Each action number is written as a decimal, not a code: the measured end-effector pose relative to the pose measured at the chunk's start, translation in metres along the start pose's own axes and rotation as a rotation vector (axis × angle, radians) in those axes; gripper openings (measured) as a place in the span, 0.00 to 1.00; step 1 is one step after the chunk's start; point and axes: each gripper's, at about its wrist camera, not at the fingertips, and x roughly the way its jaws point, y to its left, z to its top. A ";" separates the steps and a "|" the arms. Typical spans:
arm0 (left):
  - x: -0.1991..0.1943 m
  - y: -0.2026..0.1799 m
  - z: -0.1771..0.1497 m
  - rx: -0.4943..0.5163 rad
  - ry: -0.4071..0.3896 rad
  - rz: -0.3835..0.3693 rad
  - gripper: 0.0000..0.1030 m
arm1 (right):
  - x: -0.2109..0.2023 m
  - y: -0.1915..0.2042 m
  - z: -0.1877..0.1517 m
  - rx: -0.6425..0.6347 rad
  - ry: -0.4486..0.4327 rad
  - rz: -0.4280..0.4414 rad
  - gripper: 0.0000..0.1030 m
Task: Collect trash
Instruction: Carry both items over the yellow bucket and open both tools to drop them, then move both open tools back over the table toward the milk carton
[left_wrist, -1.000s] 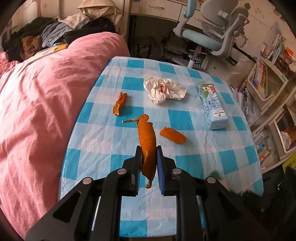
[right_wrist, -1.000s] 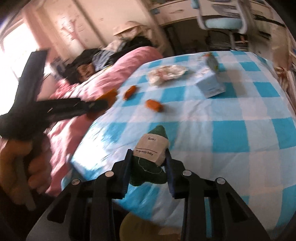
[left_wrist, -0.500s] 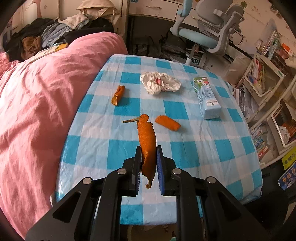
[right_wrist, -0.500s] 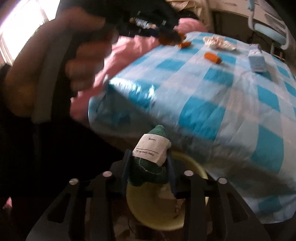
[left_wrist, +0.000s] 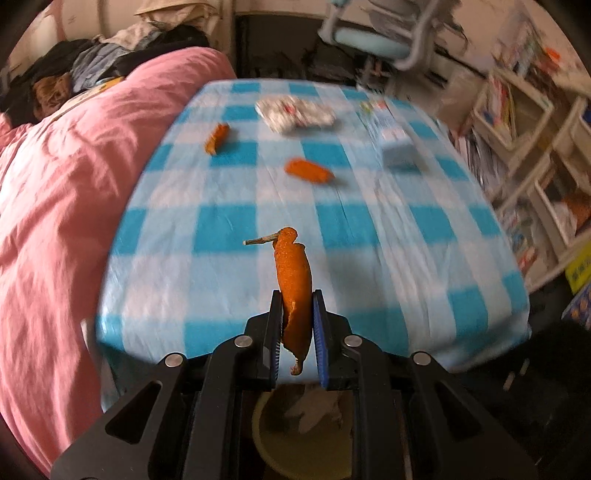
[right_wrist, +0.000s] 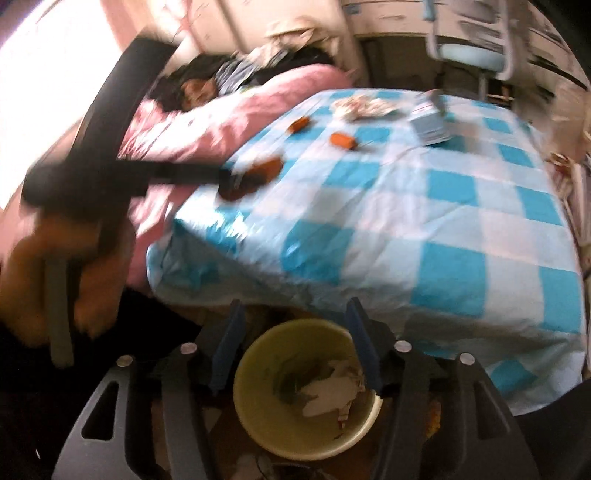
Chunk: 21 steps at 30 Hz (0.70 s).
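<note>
Here, two orange peels (left_wrist: 309, 171) loose on the table (left_wrist: 229, 266), a third peel (left_wrist: 293, 280) clamped in the left hand-held gripper (left_wrist: 295, 325), right hand-held gripper (right_wrist: 295, 347) opening, empty.

left wrist – steeply down, near table (left_wrist: 229, 229) edge | right wrist – over bin (right_wrist: 258, 424) | shared: table, bin

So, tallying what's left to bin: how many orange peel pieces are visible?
3: one orange peel clamped in the left gripper, two on the checked tablecloth: one near the pink duvet side, one mid-table. The bin may hide more.

bin (right_wrist: 258, 424) on floor before table (right_wrist: 443, 236), bed (left_wrist: 55, 192) left of table
</note>
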 end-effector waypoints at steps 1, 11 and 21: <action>0.001 -0.004 -0.007 0.015 0.015 -0.002 0.15 | -0.001 -0.002 0.001 0.012 -0.009 -0.003 0.55; 0.008 -0.050 -0.082 0.207 0.207 -0.005 0.42 | -0.008 -0.014 0.000 0.018 -0.033 -0.061 0.59; -0.017 0.004 -0.057 -0.133 0.007 0.011 0.59 | -0.007 -0.018 -0.004 0.025 -0.022 -0.100 0.61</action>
